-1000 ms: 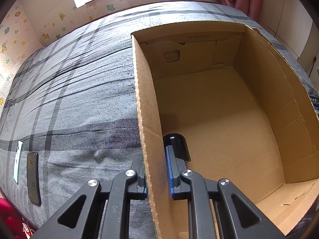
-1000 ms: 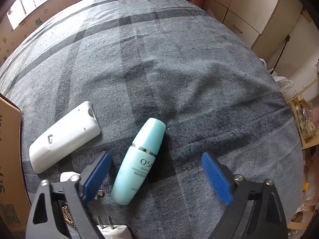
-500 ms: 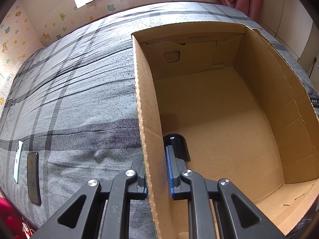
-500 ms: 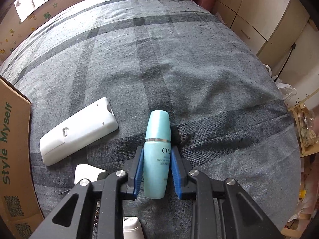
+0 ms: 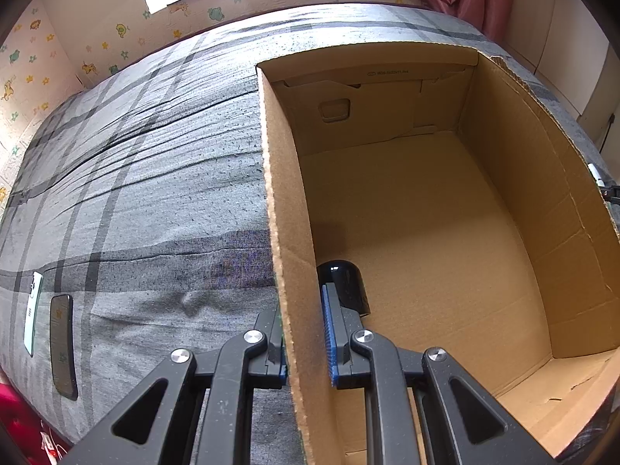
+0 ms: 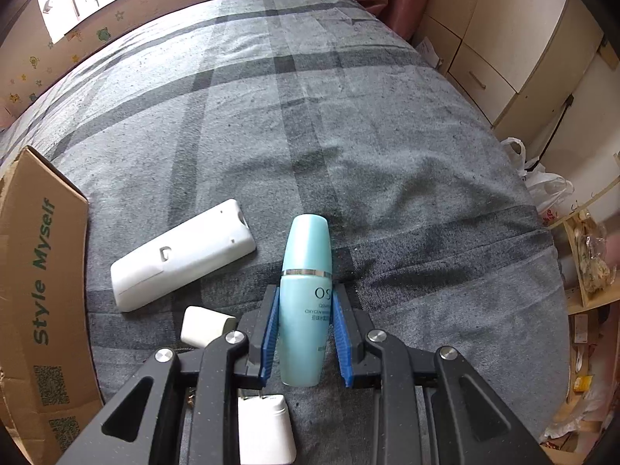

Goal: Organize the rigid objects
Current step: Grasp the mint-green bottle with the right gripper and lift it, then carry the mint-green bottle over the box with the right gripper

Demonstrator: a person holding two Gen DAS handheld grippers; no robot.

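A bed [image 6: 348, 116] covered by a grey plaid blanket fills both views. On it stands an open cardboard box [image 5: 503, 201], with a glossy black cylinder [image 5: 343, 285] lying inside against its near wall. The left gripper [image 5: 304, 339] is clamped on that box wall, one of its fingers [image 5: 329, 329] inside and the other outside. The right gripper [image 6: 304, 333] grips a pale teal bottle [image 6: 306, 294] between its blue pads, cap pointing away. Just left of the bottle lies a white remote-shaped case [image 6: 182, 255], and nearer the gripper sit two small white chargers [image 6: 203, 325]. Two phones [image 5: 62, 345] lie near the bed's left edge.
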